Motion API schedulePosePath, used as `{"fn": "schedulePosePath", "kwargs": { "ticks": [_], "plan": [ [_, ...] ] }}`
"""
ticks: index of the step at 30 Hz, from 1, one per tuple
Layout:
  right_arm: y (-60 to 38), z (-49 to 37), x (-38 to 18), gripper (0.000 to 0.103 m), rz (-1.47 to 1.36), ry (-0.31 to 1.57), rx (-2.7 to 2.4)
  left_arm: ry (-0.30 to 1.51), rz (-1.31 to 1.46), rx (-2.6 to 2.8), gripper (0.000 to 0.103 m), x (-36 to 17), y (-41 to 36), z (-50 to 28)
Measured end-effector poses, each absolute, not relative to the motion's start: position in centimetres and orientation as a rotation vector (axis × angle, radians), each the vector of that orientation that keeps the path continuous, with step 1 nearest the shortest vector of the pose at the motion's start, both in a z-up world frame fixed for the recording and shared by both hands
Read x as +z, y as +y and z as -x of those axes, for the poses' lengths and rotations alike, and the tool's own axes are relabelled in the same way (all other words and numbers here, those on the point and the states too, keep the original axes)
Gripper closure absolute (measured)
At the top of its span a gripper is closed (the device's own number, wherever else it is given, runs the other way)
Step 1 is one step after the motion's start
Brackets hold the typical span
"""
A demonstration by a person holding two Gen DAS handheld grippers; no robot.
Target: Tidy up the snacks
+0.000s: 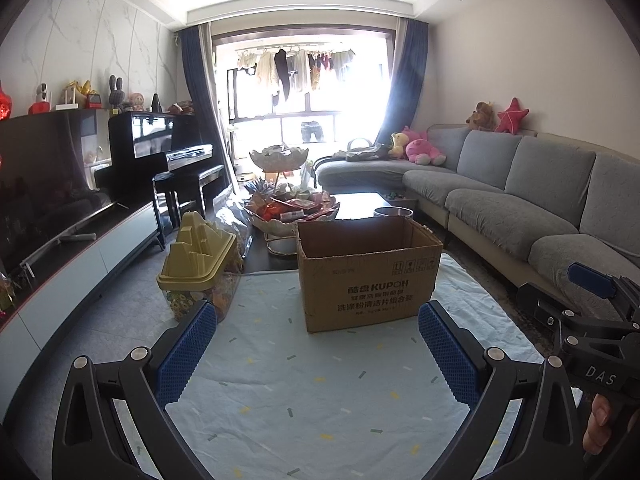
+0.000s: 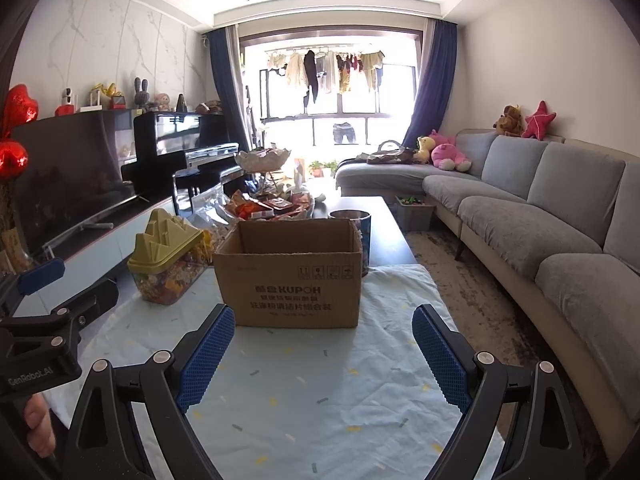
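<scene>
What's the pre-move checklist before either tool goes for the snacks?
1. Left tool open, nothing held: ok.
2. Right tool open, nothing held: ok.
3. Cardboard box upright, flaps open: ok.
4. Box interior empty: cannot tell, floor hidden.
5. Snacks in tiered tray behind box, in sight: ok.
6. Yellow-lidded container shut, clear of box: ok.
</scene>
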State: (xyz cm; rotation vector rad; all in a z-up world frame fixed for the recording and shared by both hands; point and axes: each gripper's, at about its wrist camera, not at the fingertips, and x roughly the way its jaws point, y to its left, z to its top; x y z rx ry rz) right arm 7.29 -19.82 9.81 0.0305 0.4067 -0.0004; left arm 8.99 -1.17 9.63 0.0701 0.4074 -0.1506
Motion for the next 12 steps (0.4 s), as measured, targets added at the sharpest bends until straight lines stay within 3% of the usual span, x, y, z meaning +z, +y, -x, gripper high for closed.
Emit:
{"fn": "schedulePosePath", "kwargs": {
  "ticks": [12],
  "plan": [
    [-19.95,-7.19,9.31,0.012,-0.028,0.418,-0.003,0.422,-0.061,-0.151,0.0,9.18,-1.13,-9.42]
  ]
}}
